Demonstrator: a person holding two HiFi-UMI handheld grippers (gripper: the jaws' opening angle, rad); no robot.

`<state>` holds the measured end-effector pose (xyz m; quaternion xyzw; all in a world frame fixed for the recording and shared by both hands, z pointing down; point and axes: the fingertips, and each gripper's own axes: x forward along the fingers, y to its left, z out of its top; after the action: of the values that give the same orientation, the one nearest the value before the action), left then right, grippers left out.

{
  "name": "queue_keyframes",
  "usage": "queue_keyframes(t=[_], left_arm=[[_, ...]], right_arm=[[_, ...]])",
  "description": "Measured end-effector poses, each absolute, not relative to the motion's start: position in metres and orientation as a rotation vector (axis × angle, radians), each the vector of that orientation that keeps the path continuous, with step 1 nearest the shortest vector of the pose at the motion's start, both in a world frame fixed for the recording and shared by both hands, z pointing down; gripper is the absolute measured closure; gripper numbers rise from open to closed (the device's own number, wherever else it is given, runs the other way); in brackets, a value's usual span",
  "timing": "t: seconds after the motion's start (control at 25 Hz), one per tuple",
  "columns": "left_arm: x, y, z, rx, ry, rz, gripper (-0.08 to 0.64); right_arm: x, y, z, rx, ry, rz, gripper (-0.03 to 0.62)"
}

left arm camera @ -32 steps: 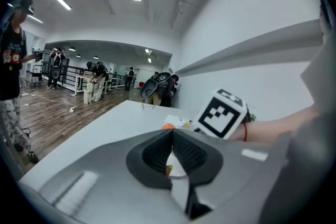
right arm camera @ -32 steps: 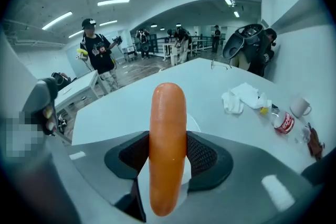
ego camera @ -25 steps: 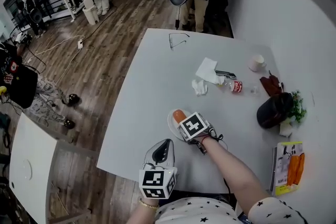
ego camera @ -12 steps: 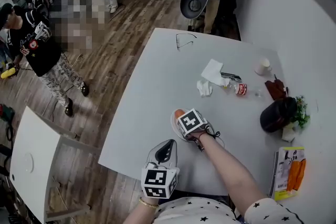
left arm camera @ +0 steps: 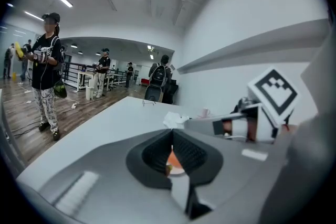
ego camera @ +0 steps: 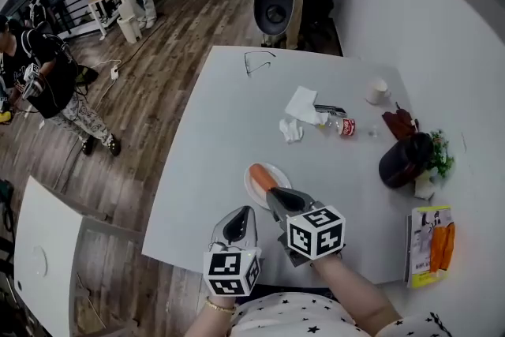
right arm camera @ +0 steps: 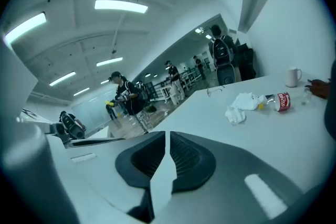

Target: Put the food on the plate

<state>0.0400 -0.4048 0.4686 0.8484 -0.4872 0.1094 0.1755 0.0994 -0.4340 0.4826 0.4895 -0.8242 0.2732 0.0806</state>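
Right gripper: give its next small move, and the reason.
Probably draw the right gripper back toward the near edge of the table and rest it: the orange food already lies on the white plate, and the gripper's jaws are closing with nothing between them.

You've drawn your right hand-held gripper (ego camera: pixel 276 196) back off the plate (ego camera: pixel 248 190) toward the near edge of the desk (ego camera: pixel 213 130). Its jaws are closing with nothing between them. The orange food (ego camera: pixel 260 174), half hidden under that gripper before, now lies uncovered on the plate. At far left, the person in black (ego camera: pixel 47 83) has moved across the floor.
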Motion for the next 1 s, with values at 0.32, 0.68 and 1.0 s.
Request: queue_keyframes(t=[0.32, 0.68, 1.0], left_arm=[[0.042, -0.399, 0.468, 2.424, -1.372, 0.343, 0.552], [0.043, -0.4, 0.461, 2.441, -1.373, 0.344, 0.552], [0.043, -0.399, 0.46, 2.439, -1.377, 0.347, 0.552]], right_arm=[[0.099, -0.392, 0.465, 1.628, -2.46, 0.641, 0.592], [0.098, -0.39, 0.461, 1.633, -2.441, 0.59, 0.594], [0.096, -0.389, 0.459, 1.628, -2.443, 0.58, 0.594]])
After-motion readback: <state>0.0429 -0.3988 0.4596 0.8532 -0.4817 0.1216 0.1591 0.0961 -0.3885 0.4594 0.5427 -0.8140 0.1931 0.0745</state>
